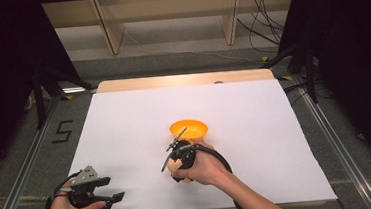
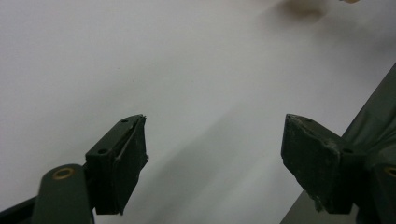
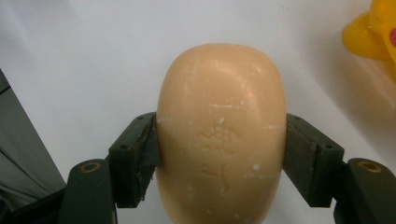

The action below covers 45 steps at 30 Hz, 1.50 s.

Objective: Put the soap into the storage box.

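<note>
A peach-coloured soap bar (image 3: 222, 93) with a stamped mark sits clamped between the two jaws of my right gripper (image 3: 222, 140), held just above the white table sheet. From above, the right gripper (image 1: 176, 166) and the soap bar (image 1: 174, 164) are near the table's middle front, just short of an orange bowl (image 1: 189, 129). The bowl's rim (image 3: 373, 28) peeks in at the upper right of the right gripper view. My left gripper (image 1: 116, 188) rests near the front left corner, jaws wide apart with nothing between them (image 2: 215, 140).
The white sheet (image 1: 124, 119) covers the table, with a wooden strip (image 1: 181, 80) along the far edge. Metal frame rails (image 1: 23, 167) run down both sides. Cables (image 1: 263, 28) lie on the floor beyond, and a "5" mark (image 1: 62, 130) is on the left floor.
</note>
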Motion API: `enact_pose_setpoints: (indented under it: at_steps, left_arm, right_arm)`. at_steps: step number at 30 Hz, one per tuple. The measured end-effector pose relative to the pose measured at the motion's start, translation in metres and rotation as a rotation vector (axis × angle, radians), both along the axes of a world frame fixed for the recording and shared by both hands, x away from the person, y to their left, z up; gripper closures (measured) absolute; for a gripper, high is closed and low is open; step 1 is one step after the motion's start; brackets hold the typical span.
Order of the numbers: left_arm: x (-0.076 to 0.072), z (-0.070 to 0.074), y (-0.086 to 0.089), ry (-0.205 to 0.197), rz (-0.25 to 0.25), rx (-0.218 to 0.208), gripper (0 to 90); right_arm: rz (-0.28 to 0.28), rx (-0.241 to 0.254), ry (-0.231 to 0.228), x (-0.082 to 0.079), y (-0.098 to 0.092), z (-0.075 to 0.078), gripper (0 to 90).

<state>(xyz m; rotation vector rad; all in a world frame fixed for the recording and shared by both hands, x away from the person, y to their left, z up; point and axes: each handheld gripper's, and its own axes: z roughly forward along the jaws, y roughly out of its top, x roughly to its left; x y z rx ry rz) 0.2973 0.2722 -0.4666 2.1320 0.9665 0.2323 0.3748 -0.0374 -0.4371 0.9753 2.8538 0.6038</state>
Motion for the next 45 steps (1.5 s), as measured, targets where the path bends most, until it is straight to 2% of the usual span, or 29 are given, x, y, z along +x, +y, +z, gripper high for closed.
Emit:
enact_pose_setpoints:
  at_steps: [2,3,5,8,9,11,12,13,14,20,21,22,23,25,26,27,28,29,30,36,37,38,40,41,45]
  left_arm:
    - [0.0,0.0,0.0,0.012,0.006,-0.005,22.0]
    - [0.0,0.0,0.0,0.012,0.006,-0.006,22.1]
    - [0.0,0.0,0.0,0.012,0.006,-0.006,22.1]
    - [0.0,0.0,0.0,0.012,0.005,-0.005,22.1]
    - [0.0,0.0,0.0,0.011,0.005,-0.005,22.1]
    - [0.0,0.0,0.001,0.014,0.0,0.007,22.1]
    - [0.0,0.0,0.001,0.013,0.001,0.007,22.0]
    - [0.0,0.0,0.0,0.012,0.008,0.007,22.1]
    - [0.0,0.0,0.0,0.012,0.011,0.005,22.0]
    - [0.0,-0.001,0.0,0.012,0.015,0.004,22.0]
    - [0.0,0.0,0.0,0.012,0.009,0.007,22.0]
    - [0.0,0.0,0.0,0.011,0.01,0.006,22.0]
    - [0.002,0.0,0.002,-0.006,-0.011,0.02,22.0]
    - [0.0,-0.001,0.0,0.013,0.014,0.005,22.0]
    - [0.0,-0.001,0.0,0.013,0.013,0.006,22.0]
    - [0.0,-0.001,0.0,0.013,0.014,0.005,22.0]
    - [0.0,-0.001,0.0,0.013,0.014,0.005,22.1]
    - [0.0,-0.001,0.0,0.013,0.015,0.005,22.0]
    - [0.002,0.0,0.001,-0.004,-0.004,0.017,22.0]
    - [0.002,0.0,0.002,-0.003,-0.01,0.019,22.0]
    - [0.002,0.0,0.001,-0.003,-0.009,0.016,22.0]
    - [0.002,-0.001,0.002,-0.003,-0.008,0.017,22.0]
    - [0.002,0.0,0.002,-0.002,-0.009,0.019,22.1]
    - [0.002,0.0,0.002,-0.002,-0.009,0.019,22.1]
    - [0.001,0.0,0.001,0.0,-0.006,0.014,22.1]
  right_arm:
    - [0.019,0.006,-0.011,0.001,-0.001,0.0,33.5]
    - [-0.001,0.009,-0.001,0.0,-0.002,0.001,33.5]
    - [0.015,0.005,-0.012,0.001,-0.004,0.002,33.5]
    - [-0.008,-0.007,-0.009,0.001,-0.007,0.004,33.4]
    - [0.01,-0.011,-0.022,0.003,-0.008,0.004,33.5]
    - [0.01,-0.01,-0.026,0.003,-0.01,0.005,33.5]
    - [0.012,-0.006,-0.025,0.003,-0.01,0.005,33.5]
    - [-0.012,0.004,-0.001,0.002,-0.01,0.006,33.5]
    - [-0.002,0.003,-0.017,0.003,-0.011,0.006,33.5]
    - [-0.006,0.003,-0.018,0.004,-0.014,0.008,33.5]
    - [-0.025,0.003,-0.015,0.003,-0.014,0.008,33.5]
    - [-0.007,-0.021,-0.039,0.006,-0.017,0.009,33.5]
    - [-0.007,-0.021,-0.039,0.006,-0.017,0.009,33.5]
    - [-0.011,-0.016,-0.038,0.006,-0.019,0.009,33.5]
    - [-0.007,-0.012,-0.04,0.006,-0.019,0.01,33.5]
    - [-0.027,-0.011,-0.03,0.005,-0.019,0.01,33.5]
    - [-0.007,-0.021,-0.036,0.007,-0.022,0.011,33.5]
    - [-0.027,-0.016,-0.032,0.006,-0.022,0.011,33.5]
    - [-0.024,-0.011,-0.041,0.007,-0.023,0.011,33.5]
    - [-0.037,0.005,-0.033,0.007,-0.026,0.012,33.5]
    - [-0.037,0.005,-0.033,0.007,-0.026,0.012,33.5]
    - [-0.031,-0.016,-0.046,0.008,-0.028,0.012,33.5]
    - [-0.022,-0.015,-0.043,0.009,-0.03,0.012,33.5]
    - [-0.057,-0.017,-0.035,0.007,-0.03,0.012,33.5]
    - [-0.034,-0.018,-0.044,0.009,-0.034,0.013,33.5]
